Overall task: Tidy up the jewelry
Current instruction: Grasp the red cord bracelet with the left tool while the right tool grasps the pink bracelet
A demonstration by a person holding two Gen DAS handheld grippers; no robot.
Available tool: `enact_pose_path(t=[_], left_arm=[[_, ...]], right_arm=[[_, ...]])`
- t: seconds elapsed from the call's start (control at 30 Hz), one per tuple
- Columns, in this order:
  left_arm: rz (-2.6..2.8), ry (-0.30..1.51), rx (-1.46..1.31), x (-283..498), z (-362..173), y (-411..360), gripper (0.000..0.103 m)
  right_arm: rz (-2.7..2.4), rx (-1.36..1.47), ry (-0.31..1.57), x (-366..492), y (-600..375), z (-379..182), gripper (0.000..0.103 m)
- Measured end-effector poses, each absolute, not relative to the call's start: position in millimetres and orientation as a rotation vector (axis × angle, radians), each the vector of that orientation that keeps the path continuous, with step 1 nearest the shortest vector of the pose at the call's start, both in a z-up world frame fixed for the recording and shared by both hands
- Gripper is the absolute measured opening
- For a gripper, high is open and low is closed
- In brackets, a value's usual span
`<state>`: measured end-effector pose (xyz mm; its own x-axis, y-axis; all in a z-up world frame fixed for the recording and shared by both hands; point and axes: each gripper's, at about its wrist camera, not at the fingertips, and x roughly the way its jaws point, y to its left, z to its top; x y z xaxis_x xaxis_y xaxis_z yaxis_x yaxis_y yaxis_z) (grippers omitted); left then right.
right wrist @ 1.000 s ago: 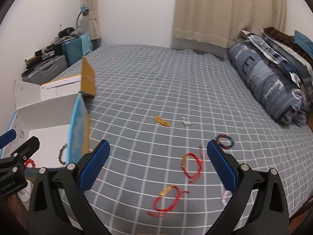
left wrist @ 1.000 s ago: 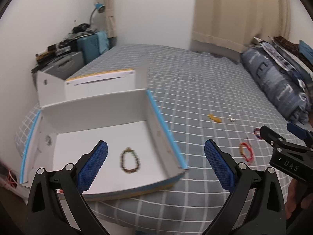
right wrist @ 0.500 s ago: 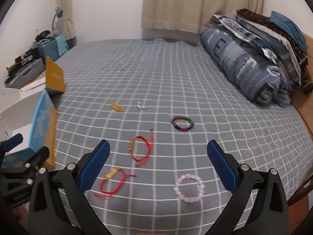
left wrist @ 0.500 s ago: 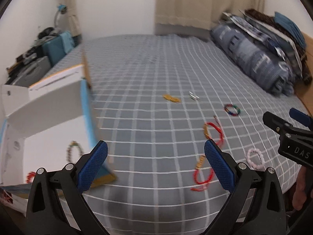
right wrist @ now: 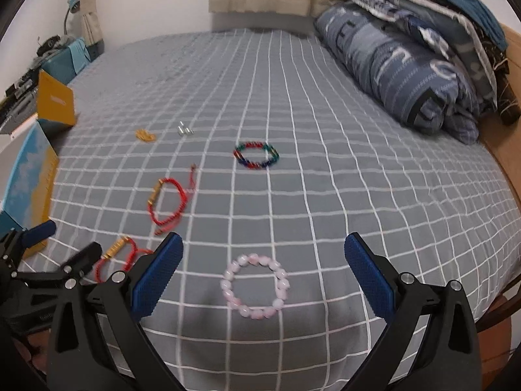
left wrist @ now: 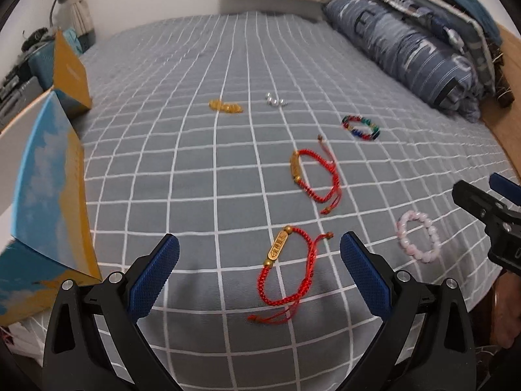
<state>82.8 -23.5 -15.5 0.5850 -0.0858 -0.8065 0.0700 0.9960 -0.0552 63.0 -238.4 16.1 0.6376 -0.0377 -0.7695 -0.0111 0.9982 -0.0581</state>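
Observation:
Several pieces of jewelry lie on the grey checked bed. My left gripper [left wrist: 259, 267] is open, its jaws on either side of a red cord bracelet with a gold plate [left wrist: 286, 268]. My right gripper [right wrist: 262, 268] is open around a pink bead bracelet [right wrist: 254, 285], which also shows in the left wrist view [left wrist: 418, 236]. Further off lie a second red cord bracelet [left wrist: 314, 172], a multicoloured bead bracelet [right wrist: 256, 155], an amber piece [left wrist: 225, 106] and small silver pieces [left wrist: 275, 100]. The open blue and white box [left wrist: 49, 179] stands at the left.
A rolled blue quilt [right wrist: 407, 65] and folded bedding lie along the right side of the bed. A wooden bed frame [right wrist: 501, 150] runs at the right. Cases and a lamp [right wrist: 70, 3] stand by the left wall.
Both grippers have swung right, away from the box, and come down over the loose bracelets. The box has slid to the left edge of both views.

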Motion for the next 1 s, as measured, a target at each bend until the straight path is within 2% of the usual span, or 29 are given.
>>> enact_pose_path(t=[0.5,0.67,0.73,0.8,0.83,0.9,0.93,0.97,1.0], left_arm=[[-0.105,1.026,0.052,101,-65,-45,0.097],[-0.105,1.03,0.035,107,-73,-43,0.096],[-0.111,1.034,0.037,107,-72,-43,0.089],[-0.119,1.046,0.057,107,-73,-46,0.071],[-0.127,1.048,0.06,106,-72,-48,0.064],[-0.137,1.049,0.063,105,-70,-49,0.038],[-0.133,1.05,0.065,105,-69,-48,0.031],[-0.133,1.051,0.06,105,-68,-47,0.018],[-0.135,1.052,0.055,104,-68,-46,0.013]], right_arm=[[0.021,-0.044,1.041,86,-246,-45,0.094],[0.035,-0.056,1.104,92,-242,-65,0.082],[0.047,-0.067,1.14,95,-238,-74,0.075],[0.054,-0.066,1.148,98,-239,-78,0.071],[0.061,-0.066,1.151,99,-238,-79,0.065],[0.078,-0.071,1.153,99,-235,-78,0.053],[0.077,-0.075,1.151,99,-235,-77,0.043],[0.076,-0.078,1.149,99,-234,-77,0.033],[0.076,-0.077,1.147,99,-234,-77,0.028]])
